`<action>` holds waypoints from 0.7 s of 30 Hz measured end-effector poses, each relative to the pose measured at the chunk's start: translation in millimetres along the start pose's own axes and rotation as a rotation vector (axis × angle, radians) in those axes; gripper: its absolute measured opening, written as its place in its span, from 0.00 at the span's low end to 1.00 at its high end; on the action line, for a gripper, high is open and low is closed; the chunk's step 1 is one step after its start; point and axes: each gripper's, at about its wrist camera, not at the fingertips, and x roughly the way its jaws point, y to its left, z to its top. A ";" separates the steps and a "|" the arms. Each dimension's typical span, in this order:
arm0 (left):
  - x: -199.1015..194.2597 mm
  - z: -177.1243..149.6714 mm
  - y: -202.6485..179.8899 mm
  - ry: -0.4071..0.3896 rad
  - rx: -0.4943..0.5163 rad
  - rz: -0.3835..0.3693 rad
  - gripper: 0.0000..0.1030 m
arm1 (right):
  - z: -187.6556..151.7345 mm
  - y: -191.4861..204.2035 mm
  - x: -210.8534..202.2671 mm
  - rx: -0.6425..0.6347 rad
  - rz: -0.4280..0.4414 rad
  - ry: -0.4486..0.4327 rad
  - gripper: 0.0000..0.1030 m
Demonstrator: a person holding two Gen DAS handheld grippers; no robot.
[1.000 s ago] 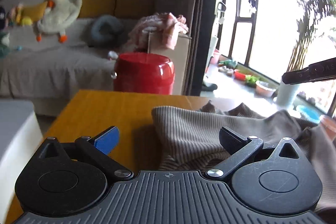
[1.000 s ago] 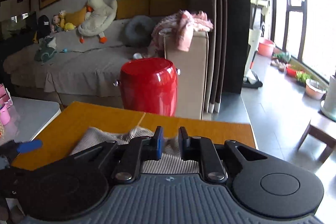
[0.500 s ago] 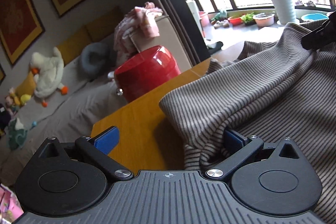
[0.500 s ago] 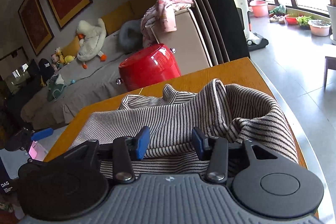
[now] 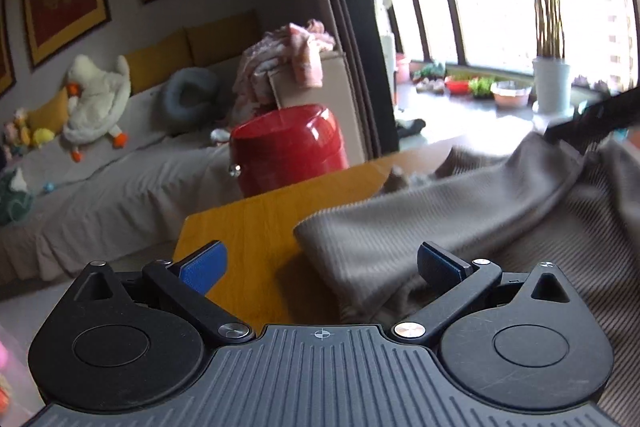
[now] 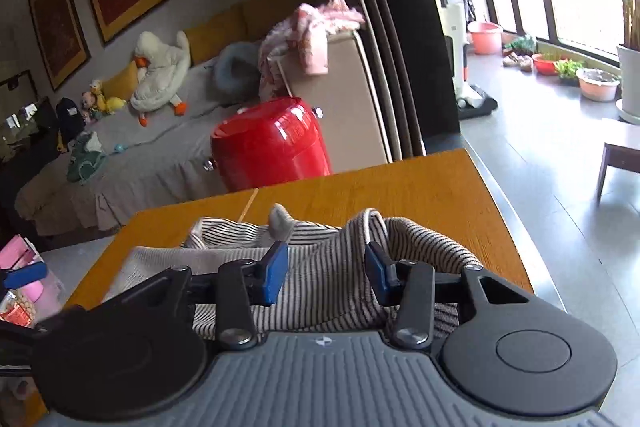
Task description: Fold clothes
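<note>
Left hand-held gripper (image 5: 320, 267) reads wide open on my feed, blue pads far apart, nothing clamped. A folded edge of the striped garment (image 5: 460, 227) lies between the fingers, closer to the right-side pad (image 5: 438, 265); I can't tell if that pad actually touches the cloth. Left-side pad (image 5: 202, 267) sits over bare wood near the tabletop (image 5: 256, 227) left edge.

Right hand-held gripper (image 6: 326, 271) is part open, a moderate gap between pads, also gripping nothing. Striped fabric (image 6: 320, 287) runs under and between its fingers, but the pads stand clear of it as far as I can see. In the left wrist view the right unit shows as a dark bar (image 5: 592, 121) above the lifted ridge of cloth at the right edge of frame; contact there is blurred, can't call it.

Garment is bunched on the near half of the tabletop, spread from near the left edge across to the right edge, with a raised hump near the right side and a small collar-like tip (image 6: 280, 221) poking up toward the far edge. Far strip of the tabletop (image 6: 400, 187) is bare wood.

Beyond the far edge I see a red drum-shaped stool (image 6: 272, 143), a grey sofa (image 6: 140, 163) with a white goose plush (image 6: 160, 71), and pink clothes (image 6: 316, 27) draped on the sofa end.
</note>
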 end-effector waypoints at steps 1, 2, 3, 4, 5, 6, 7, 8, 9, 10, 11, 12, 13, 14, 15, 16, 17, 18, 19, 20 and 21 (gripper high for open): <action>-2.6 3.9 2.5 -0.017 -0.071 -0.058 1.00 | 0.2 -0.2 11.9 0.004 -0.010 0.051 0.36; -1.9 6.1 4.7 -0.030 -0.154 -0.140 1.00 | -1.8 2.3 19.9 -0.018 -0.025 0.075 0.34; -0.6 7.5 6.3 -0.040 -0.231 -0.217 1.00 | -2.9 7.6 21.5 -0.064 -0.053 0.071 0.32; 4.8 5.1 4.8 -0.033 -0.272 -0.258 1.00 | -2.7 12.9 21.7 -0.107 -0.080 0.080 0.30; 12.0 0.4 1.0 -0.015 -0.281 -0.254 1.00 | -2.8 16.6 20.2 -0.137 -0.106 0.088 0.30; 19.2 -4.4 -2.7 0.002 -0.290 -0.250 1.00 | -3.6 17.4 14.8 -0.155 -0.130 0.088 0.30; 26.0 -9.1 -6.2 0.021 -0.299 -0.246 1.00 | -4.6 17.3 7.1 -0.175 -0.154 0.079 0.30; 30.3 -13.8 -7.9 0.046 -0.307 -0.248 1.00 | -6.1 17.1 -3.9 -0.191 -0.157 0.070 0.30; 33.8 -17.8 -8.8 0.065 -0.316 -0.249 1.00 | -8.1 16.7 -19.0 -0.202 -0.135 0.060 0.31; 32.3 -18.0 -5.7 0.048 -0.327 -0.252 1.00 | -10.1 16.2 -34.1 -0.213 -0.112 0.050 0.34; 31.3 -18.3 -3.0 0.035 -0.338 -0.253 1.00 | -12.7 16.6 -48.9 -0.223 -0.093 0.046 0.37; 32.9 -19.4 -2.0 0.047 -0.345 -0.250 1.00 | -15.8 18.0 -63.5 -0.231 -0.079 0.048 0.37; 36.9 -20.6 -1.2 0.069 -0.355 -0.247 1.00 | -19.1 20.0 -77.7 -0.239 -0.065 0.054 0.37; 38.5 -21.2 -0.1 0.077 -0.361 -0.243 1.00 | -23.7 24.4 -89.2 -0.257 -0.054 0.066 0.37; 39.7 -21.9 0.9 0.078 -0.367 -0.239 1.00 | -29.7 30.8 -97.5 -0.286 -0.043 0.082 0.37; 39.6 -23.2 1.1 0.081 -0.374 -0.240 1.00 | -35.7 37.1 -105.8 -0.316 -0.032 0.098 0.38; 39.8 -24.0 2.7 0.082 -0.380 -0.243 1.00 | -41.7 43.5 -114.2 -0.345 -0.021 0.114 0.41; 39.7 -24.6 4.1 0.081 -0.386 -0.245 1.00 | -47.7 49.8 -122.5 -0.374 -0.009 0.130 0.43; 39.6 -25.3 5.5 0.081 -0.393 -0.247 1.00 | -53.7 56.2 -130.8 -0.403 0.002 0.146 0.46; 40.0 -26.0 6.5 0.085 -0.403 -0.251 1.00 | -60.5 63.2 -135.5 -0.435 0.013 0.168 0.47; 40.7 -26.8 7.9 0.090 -0.413 -0.254 1.00 | -67.9 70.1 -135.2 -0.464 0.022 0.195 0.47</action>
